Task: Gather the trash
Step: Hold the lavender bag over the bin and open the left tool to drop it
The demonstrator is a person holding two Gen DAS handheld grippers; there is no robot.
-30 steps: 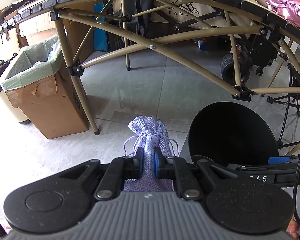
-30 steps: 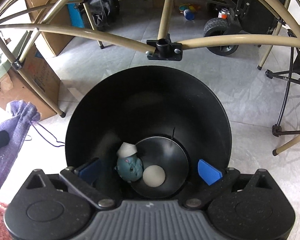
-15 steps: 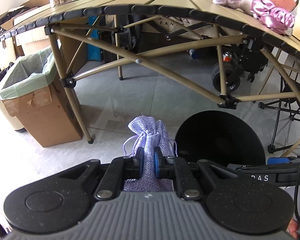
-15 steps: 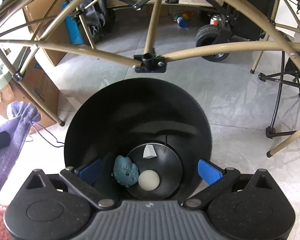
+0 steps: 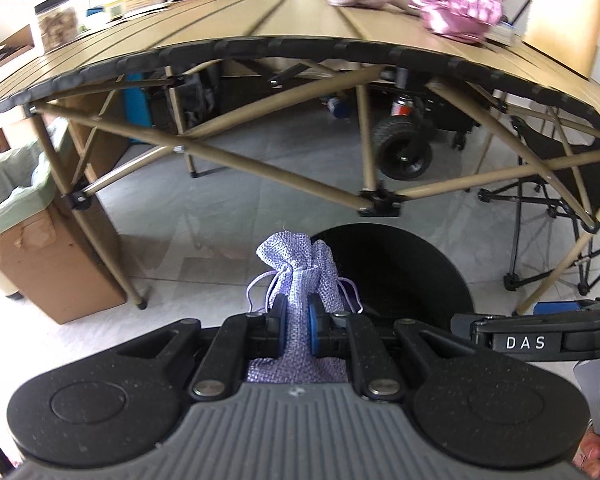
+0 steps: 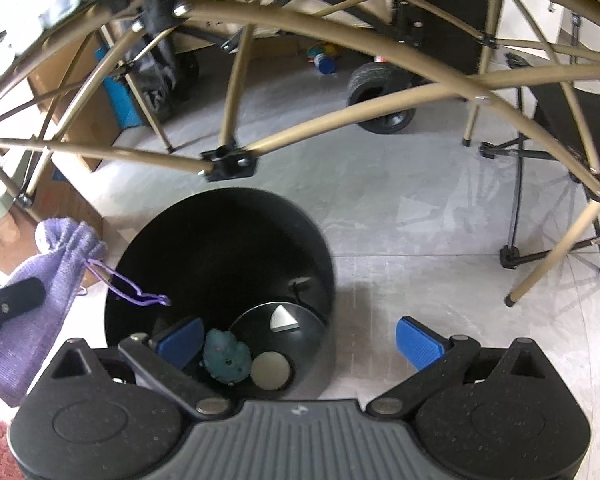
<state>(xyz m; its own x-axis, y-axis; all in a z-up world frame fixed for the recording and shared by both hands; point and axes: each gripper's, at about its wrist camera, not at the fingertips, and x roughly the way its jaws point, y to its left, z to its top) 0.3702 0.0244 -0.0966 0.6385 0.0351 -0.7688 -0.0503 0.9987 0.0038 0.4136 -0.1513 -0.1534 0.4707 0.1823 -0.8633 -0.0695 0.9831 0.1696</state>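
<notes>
Both hands have risen, so the table [image 5: 300,40] top now shows and the black bin [image 6: 220,264] looks smaller than a second ago. Left tongs [image 5: 295,330] are clamped on a lavender drawstring pouch [image 5: 300,276], held beside and above the bin's rim. Right tongs [image 6: 300,336] are spread wide and hold nothing, hovering over the bin. Inside lie a teal toy [image 6: 225,360], a round disc [image 6: 271,370] and a white scrap [image 6: 283,317]. The pouch is not yet in; dropping it seems next.
</notes>
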